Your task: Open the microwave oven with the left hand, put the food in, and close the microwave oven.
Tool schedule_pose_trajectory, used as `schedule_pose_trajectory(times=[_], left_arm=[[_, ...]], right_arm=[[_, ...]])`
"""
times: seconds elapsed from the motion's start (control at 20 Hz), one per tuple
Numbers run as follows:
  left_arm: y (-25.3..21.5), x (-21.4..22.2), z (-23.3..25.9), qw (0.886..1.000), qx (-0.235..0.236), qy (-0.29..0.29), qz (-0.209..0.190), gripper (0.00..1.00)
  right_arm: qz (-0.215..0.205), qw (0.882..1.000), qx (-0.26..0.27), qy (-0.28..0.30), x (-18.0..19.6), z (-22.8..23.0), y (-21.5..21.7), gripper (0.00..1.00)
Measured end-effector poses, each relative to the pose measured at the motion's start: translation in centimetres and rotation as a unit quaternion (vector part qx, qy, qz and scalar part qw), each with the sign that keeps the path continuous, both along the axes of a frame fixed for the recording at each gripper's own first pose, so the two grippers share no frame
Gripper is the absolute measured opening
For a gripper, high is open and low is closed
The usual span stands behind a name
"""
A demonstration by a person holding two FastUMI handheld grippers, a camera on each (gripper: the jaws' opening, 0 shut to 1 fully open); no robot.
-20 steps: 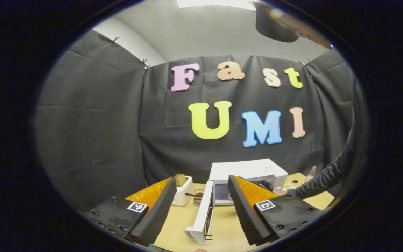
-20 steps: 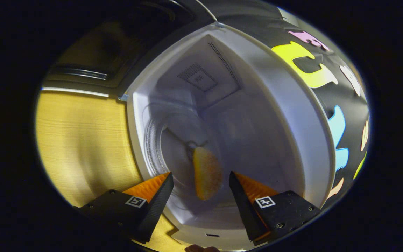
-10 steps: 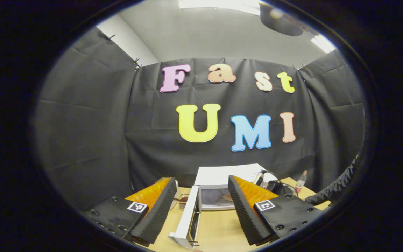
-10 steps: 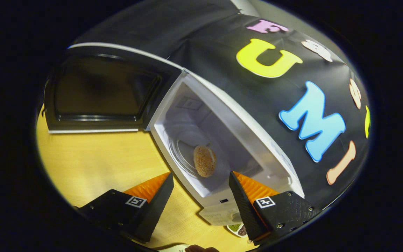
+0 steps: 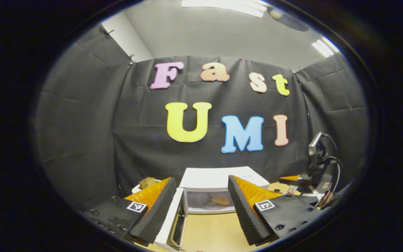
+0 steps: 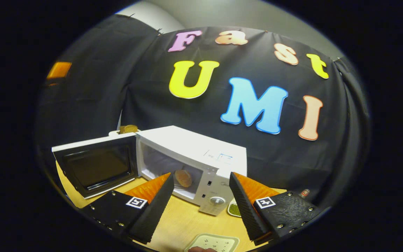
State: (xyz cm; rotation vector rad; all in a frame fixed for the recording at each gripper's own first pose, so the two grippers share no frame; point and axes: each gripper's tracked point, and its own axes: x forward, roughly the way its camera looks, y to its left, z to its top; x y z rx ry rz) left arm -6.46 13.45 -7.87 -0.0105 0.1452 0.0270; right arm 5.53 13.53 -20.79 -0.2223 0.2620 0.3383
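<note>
Wood table (image 6: pixel 184 217), microwave (image 6: pixel 194 154) door open w/ bun (image 6: pixel 183 177) inside, both grippers (image 5: pixel 198 206) (image 6: pixel 200 203) level, wide open, empty.

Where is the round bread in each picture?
Left gripper view: the bread lies inside the open microwave, low in the middle, between the tool's fingers.
Right gripper view: the bread sits inside the microwave, lower middle, just above the tool's left finger.
Shared landmark: the microwave's open door, swung out to the left.
</note>
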Motion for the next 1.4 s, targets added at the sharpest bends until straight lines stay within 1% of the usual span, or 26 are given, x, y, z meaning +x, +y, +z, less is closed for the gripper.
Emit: schedule_pose_trajectory(times=[0.05,0.1,0.2,0.25,0.3,0.35,0.4,0.45,0.55,0.75,0.85,0.9,1.05,1.1,1.15,1.2,1.4], left_arm=[[-0.6,0.5,-0.2,1.0,-0.002,-0.002,-0.006,0.99],[-1.2,1.0,-0.3,1.0,-0.005,-0.003,-0.013,0.99],[-2.2,2.0,-0.5,1.0,-0.011,-0.004,-0.028,0.96],[-2.5,2.4,-0.5,0.999,-0.011,-0.006,-0.034,0.99],[-2.9,2.9,-0.5,0.999,-0.009,-0.008,-0.041,0.94],[-3.2,3.2,-0.6,0.999,-0.006,-0.009,-0.048,0.94],[-3.5,3.4,-0.7,0.998,-0.002,-0.009,-0.055,0.95],[-3.7,3.5,-1.0,0.998,0.0,-0.007,-0.063,0.99],[-3.8,3.5,-1.7,0.997,0.003,0.001,-0.075,0.96],[-3.6,2.8,-3.0,0.995,0.006,0.02,-0.094,0.96],[-3.6,2.4,-3.3,0.994,0.009,0.027,-0.107,0.86],[-3.4,2.1,-3.4,0.994,0.012,0.03,-0.109,0.68],[-0.9,1.4,-4.1,0.996,0.028,0.037,-0.075,0.17],[-1.1,1.1,-5.0,0.995,0.015,0.049,-0.084,0.07],[-0.9,0.6,-5.6,0.995,0.008,0.06,-0.084,0.07],[0.0,0.2,-6.2,0.995,0.011,0.068,-0.075,0.07],[5.3,-1.3,-8.7,0.993,0.043,0.1,-0.035,0.07]], right_arm=[[-0.013,1.0,0.014,-0.005,-0.7,1.0,-0.7,0.97],[-0.025,0.999,0.028,-0.008,-1.1,2.3,-1.3,0.96],[-0.058,0.997,0.054,-0.016,-2.1,4.6,-2.8,0.97],[-0.075,0.995,0.069,-0.021,-2.6,5.8,-3.6,0.97],[-0.092,0.992,0.08,-0.027,-3.0,6.8,-4.3,0.97],[-0.109,0.99,0.086,-0.034,-3.4,7.7,-5.1,0.96],[-0.127,0.987,0.089,-0.042,-3.8,8.4,-5.9,0.96],[-0.141,0.985,0.09,-0.05,-4.1,9.2,-6.5,0.97],[-0.161,0.981,0.087,-0.064,-4.6,10.2,-7.3,0.97],[-0.179,0.977,0.092,-0.072,-5.2,11.3,-7.8,0.97],[-0.182,0.976,0.093,-0.074,-5.3,11.4,-7.6,0.97],[-0.182,0.976,0.093,-0.075,-5.3,11.5,-7.4,0.97],[-0.176,0.977,0.092,-0.077,-5.3,11.5,-6.8,0.97],[-0.174,0.977,0.092,-0.077,-5.2,11.6,-6.7,0.97],[-0.172,0.978,0.092,-0.075,-5.3,11.4,-6.5,0.97],[-0.169,0.979,0.091,-0.073,-5.1,11.3,-6.3,0.97],[-0.161,0.981,0.09,-0.067,-4.7,10.8,-6.0,0.97]])
